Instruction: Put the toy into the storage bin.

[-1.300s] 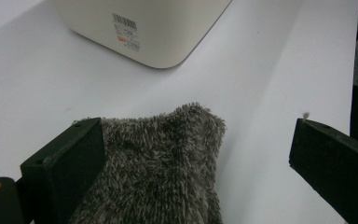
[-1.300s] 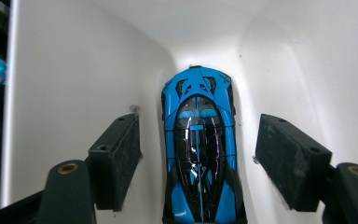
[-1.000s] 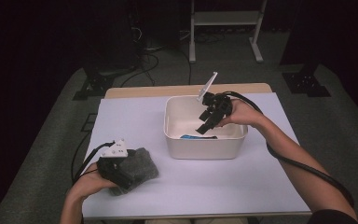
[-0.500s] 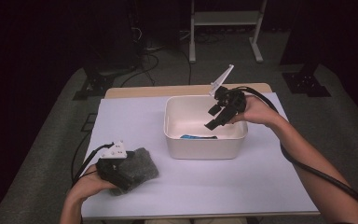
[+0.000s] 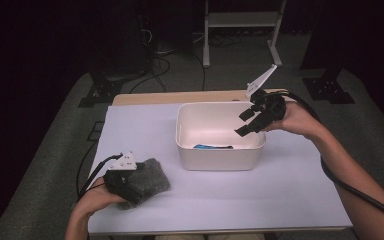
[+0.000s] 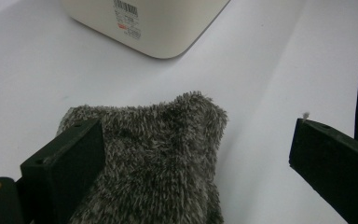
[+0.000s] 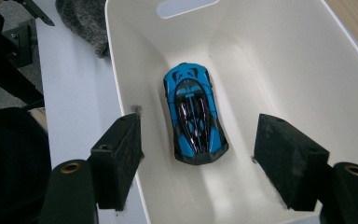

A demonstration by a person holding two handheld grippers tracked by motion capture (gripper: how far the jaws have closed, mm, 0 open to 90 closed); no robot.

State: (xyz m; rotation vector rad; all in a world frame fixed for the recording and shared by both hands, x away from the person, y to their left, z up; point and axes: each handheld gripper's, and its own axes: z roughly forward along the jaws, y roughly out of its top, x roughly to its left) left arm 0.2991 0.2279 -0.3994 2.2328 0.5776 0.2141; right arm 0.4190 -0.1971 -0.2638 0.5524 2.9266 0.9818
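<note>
A grey fuzzy cloth (image 5: 150, 176) lies at the table's front left. My left gripper (image 5: 132, 187) rests over it. In the left gripper view the cloth (image 6: 158, 154) sits between the wide-apart jaws of the left gripper (image 6: 198, 135), close against the left one and well apart from the right one. A blue toy car (image 7: 195, 114) lies on the floor of a white bin (image 5: 220, 157). My right gripper (image 5: 241, 124) hangs above the bin's right rim, pointing down into it. Its jaws (image 7: 198, 133) stand open with nothing between them.
The bin (image 6: 158, 28) stands in the middle of the white table (image 5: 280, 200), with a label on its near wall. A strip of bare wood (image 5: 145, 98) runs along the table's far edge. Stands and cables crowd the dark floor behind it.
My right gripper has risen and drawn to the right, from inside the bin to above its right rim. The left gripper and the cloth have stayed put.
</note>
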